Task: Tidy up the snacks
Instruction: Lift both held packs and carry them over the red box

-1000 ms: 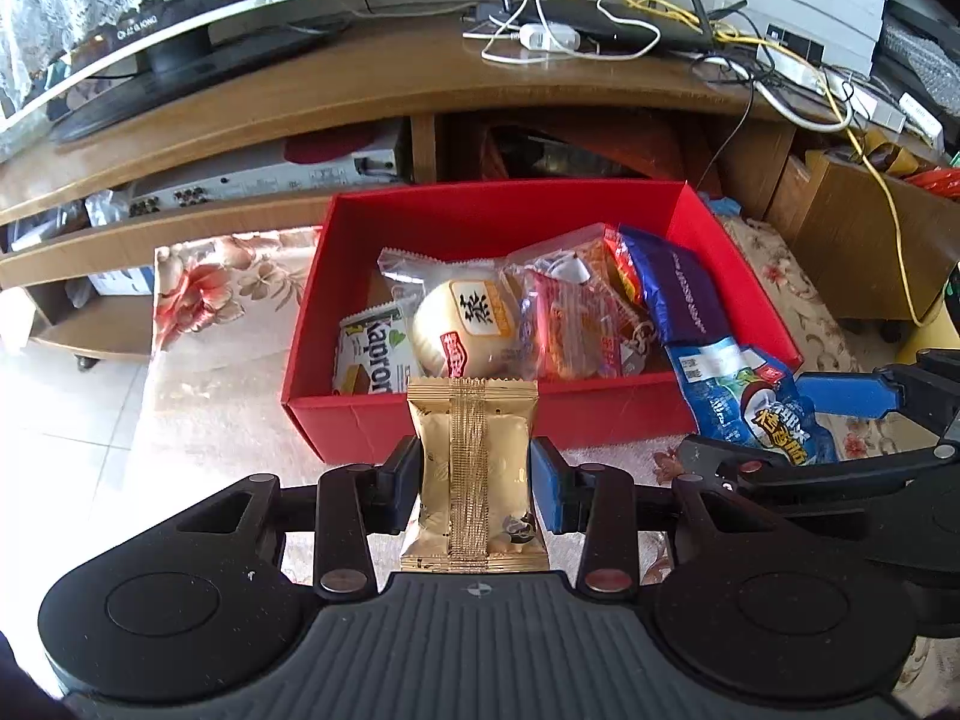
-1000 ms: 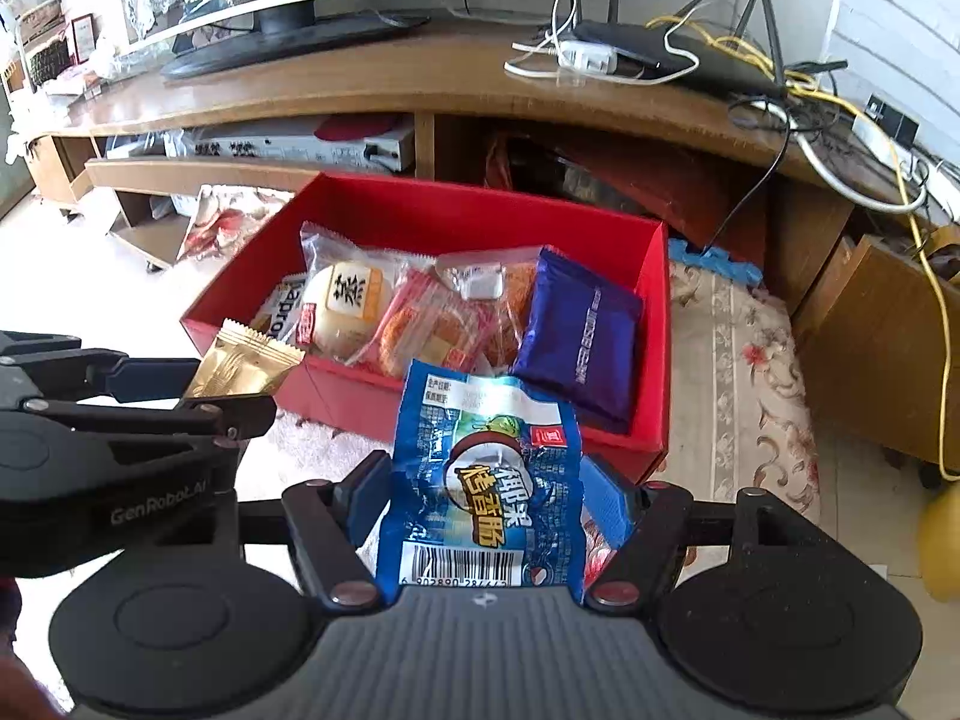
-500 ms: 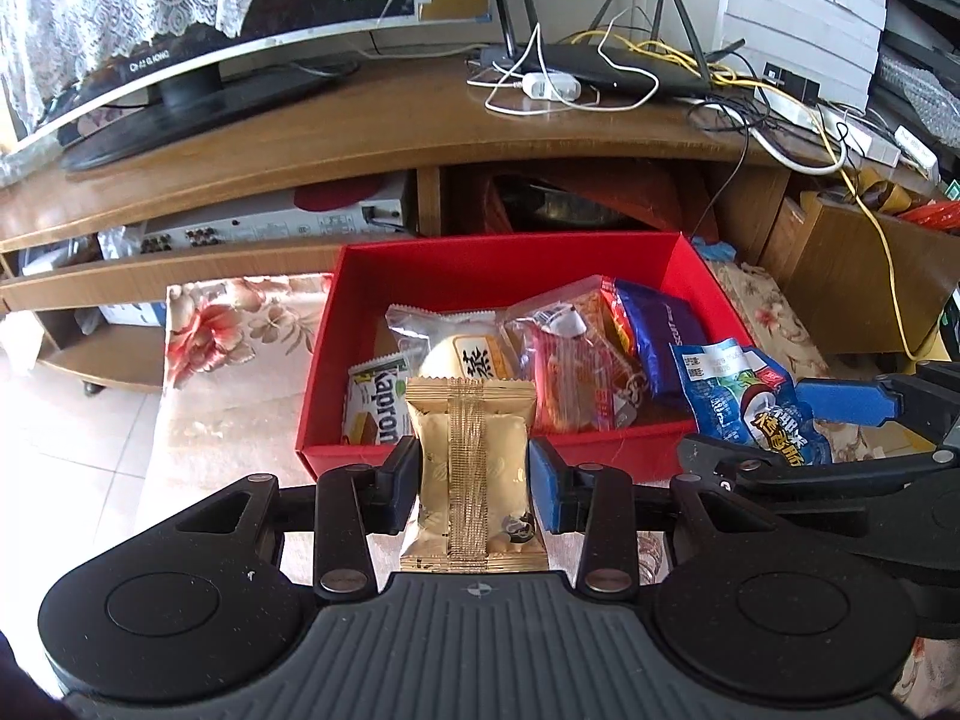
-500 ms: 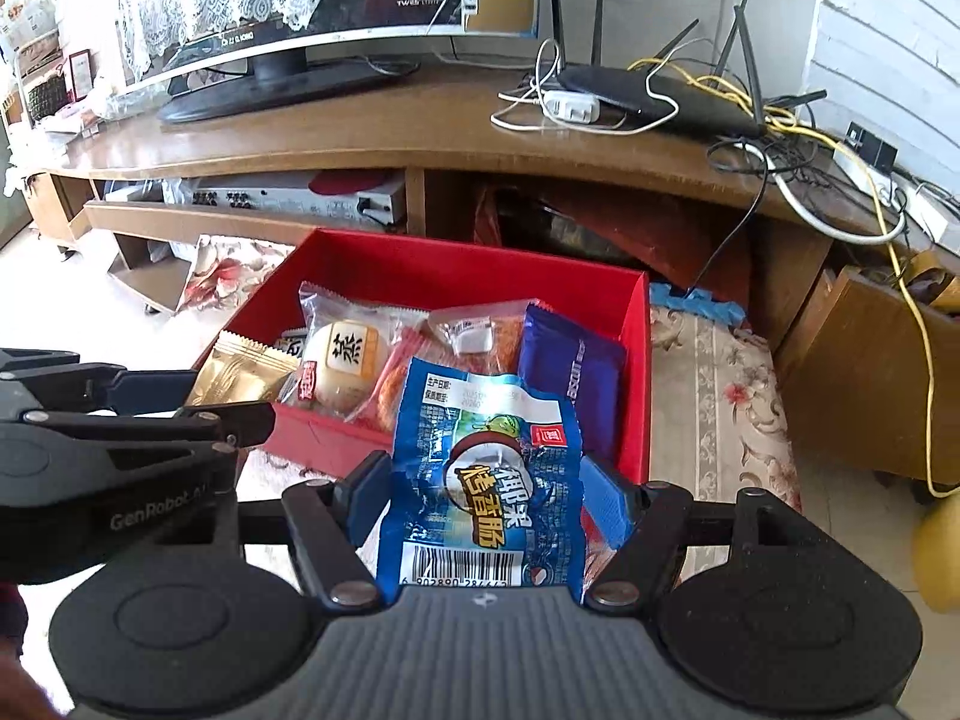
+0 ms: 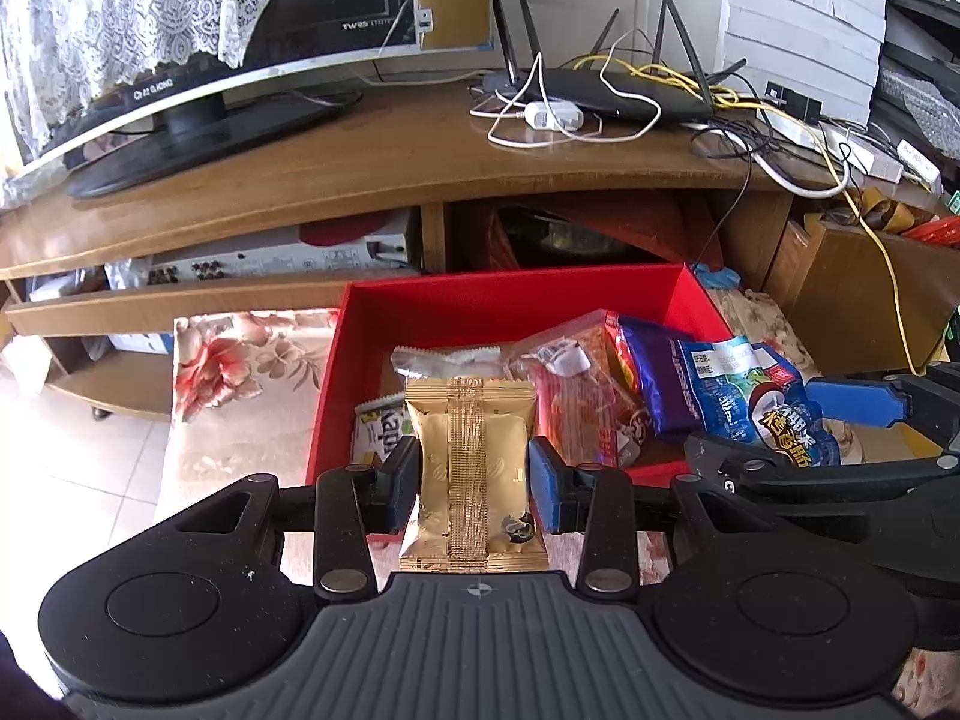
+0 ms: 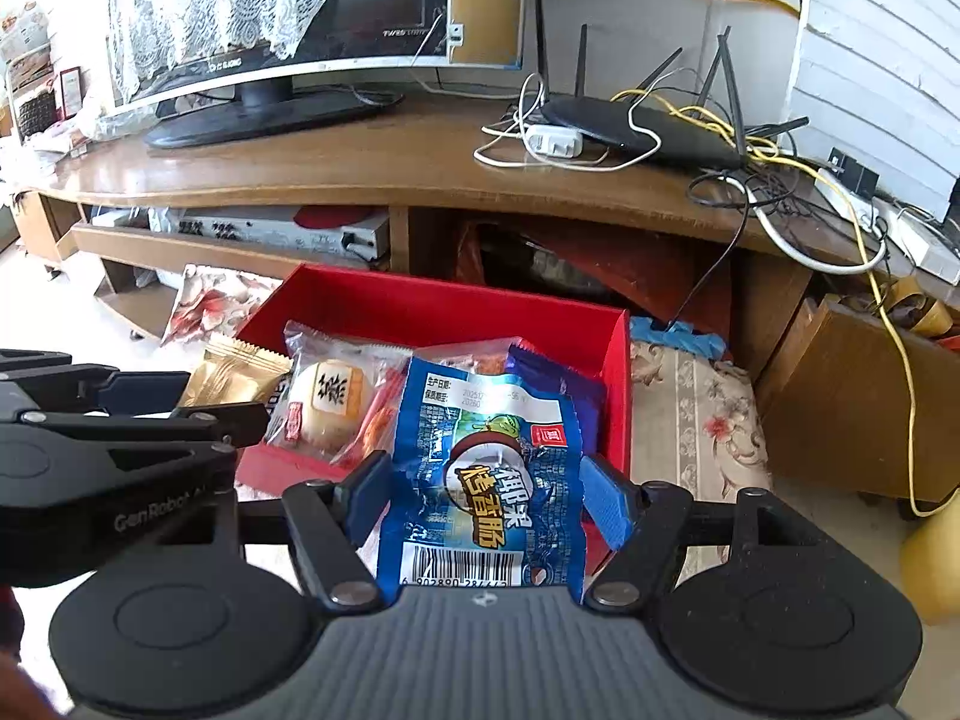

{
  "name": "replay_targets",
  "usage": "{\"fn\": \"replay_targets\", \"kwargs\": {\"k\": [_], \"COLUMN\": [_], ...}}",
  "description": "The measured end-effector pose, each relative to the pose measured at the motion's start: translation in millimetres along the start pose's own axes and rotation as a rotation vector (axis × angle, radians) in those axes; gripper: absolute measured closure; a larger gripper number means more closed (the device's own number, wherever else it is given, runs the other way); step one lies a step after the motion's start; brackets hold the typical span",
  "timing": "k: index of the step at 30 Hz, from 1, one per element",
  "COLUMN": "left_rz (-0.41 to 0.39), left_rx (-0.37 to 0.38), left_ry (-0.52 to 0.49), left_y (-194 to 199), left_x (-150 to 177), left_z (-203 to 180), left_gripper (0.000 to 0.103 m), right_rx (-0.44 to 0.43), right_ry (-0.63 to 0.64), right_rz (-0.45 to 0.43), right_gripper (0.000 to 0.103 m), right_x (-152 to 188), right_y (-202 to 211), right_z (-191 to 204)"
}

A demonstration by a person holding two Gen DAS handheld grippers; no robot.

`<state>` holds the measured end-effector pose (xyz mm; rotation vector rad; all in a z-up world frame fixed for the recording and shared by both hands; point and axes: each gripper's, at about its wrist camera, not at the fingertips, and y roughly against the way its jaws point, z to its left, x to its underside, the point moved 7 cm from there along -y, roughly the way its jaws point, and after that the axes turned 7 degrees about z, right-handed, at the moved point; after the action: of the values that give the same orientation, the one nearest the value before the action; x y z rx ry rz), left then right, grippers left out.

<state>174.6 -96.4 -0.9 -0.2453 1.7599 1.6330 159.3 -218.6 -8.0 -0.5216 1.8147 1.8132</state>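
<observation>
My left gripper [image 5: 474, 480] is shut on a gold snack packet [image 5: 471, 468], held upright over the near edge of the red box [image 5: 510, 294]. A blue snack packet [image 6: 486, 480] with a barcode is clamped in my right gripper [image 6: 486, 492], above the box's near right corner. The red box [image 6: 444, 300] holds several snacks: a round bun in clear wrap [image 6: 330, 402], an orange-red packet [image 5: 576, 396], a purple packet [image 5: 654, 384] and a white-green packet [image 5: 378, 426]. Each gripper shows at the edge of the other's view: the right gripper [image 5: 840, 414], the left gripper [image 6: 138, 396].
The box sits on a floral cloth [image 5: 240, 372] in front of a wooden TV stand [image 5: 372, 174]. On the stand are a monitor [image 5: 198, 30], a router [image 5: 612, 90] and tangled cables. A wooden cabinet [image 6: 852, 396] stands at the right; white floor tiles lie at the left.
Both views have tilted up, so the box sits lower in the frames and more of the TV stand shows. Both packets stay gripped as before.
</observation>
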Motion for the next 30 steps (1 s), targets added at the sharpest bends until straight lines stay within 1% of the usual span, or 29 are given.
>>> {"fn": "replay_targets", "kwargs": {"k": [11, 30], "left_rz": [-0.025, -0.008], "left_rx": [-0.018, -0.041], "left_ry": [0.010, 0.007], "left_y": [-2.9, -21.3], "left_x": [-15.7, -31.1], "left_z": [0.5, -0.7], "left_gripper": [0.057, 0.057], "right_rx": [0.027, 0.047], "right_ry": [-0.012, -0.030], "right_rz": [-0.033, -0.028], "right_gripper": [0.036, 0.036], "right_x": [-15.2, -26.3], "right_y": [-2.2, -20.3], "right_z": [-2.5, -9.1]}}
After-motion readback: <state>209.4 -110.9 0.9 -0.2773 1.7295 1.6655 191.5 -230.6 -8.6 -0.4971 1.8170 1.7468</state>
